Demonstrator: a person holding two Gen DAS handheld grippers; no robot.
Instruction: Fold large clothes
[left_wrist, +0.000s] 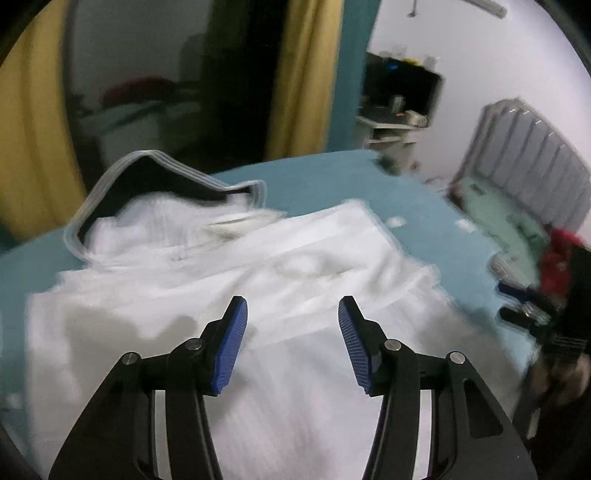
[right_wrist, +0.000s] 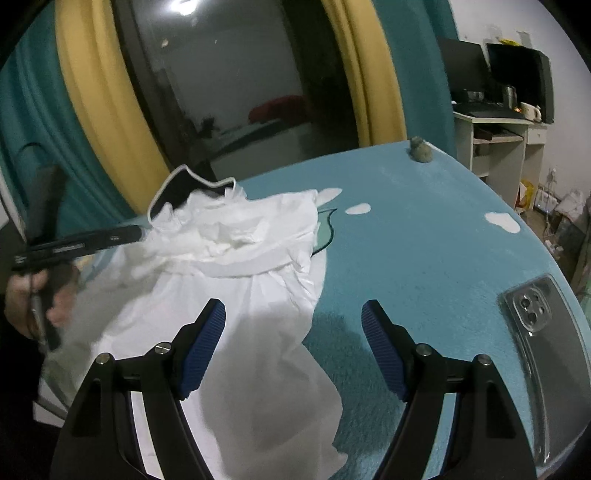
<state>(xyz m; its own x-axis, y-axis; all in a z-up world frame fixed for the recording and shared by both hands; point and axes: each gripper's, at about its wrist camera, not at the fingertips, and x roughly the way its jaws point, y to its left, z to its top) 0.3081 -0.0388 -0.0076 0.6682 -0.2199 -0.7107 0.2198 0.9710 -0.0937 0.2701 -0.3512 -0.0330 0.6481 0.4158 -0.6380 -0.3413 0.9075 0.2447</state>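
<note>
Lying crumpled across the left part of a blue bed cover (right_wrist: 424, 236), the white garment (right_wrist: 236, 280) is bunched at its far end and smoother toward the near edge, with one narrow flap trailing to the near right. At its far left end sits a dark piece with a pale striped trim (left_wrist: 159, 173), partly under the white folds. In the left wrist view the garment (left_wrist: 229, 295) fills most of the near scene, though that view is blurred.

The left hand-held gripper (left_wrist: 293, 314) hovers above the cloth with its jaws wide apart and nothing between them. The right hand-held gripper (right_wrist: 293, 317) is equally wide and holds nothing, its left finger over the garment's right edge, its right finger over bare cover.

To the right of the garment the cover lies open out to its curved far edge. A small grey lump (right_wrist: 419, 147) rests at the far edge, and a phone in a clear case (right_wrist: 535, 332) lies near the right edge, well apart from the cloth.
</note>
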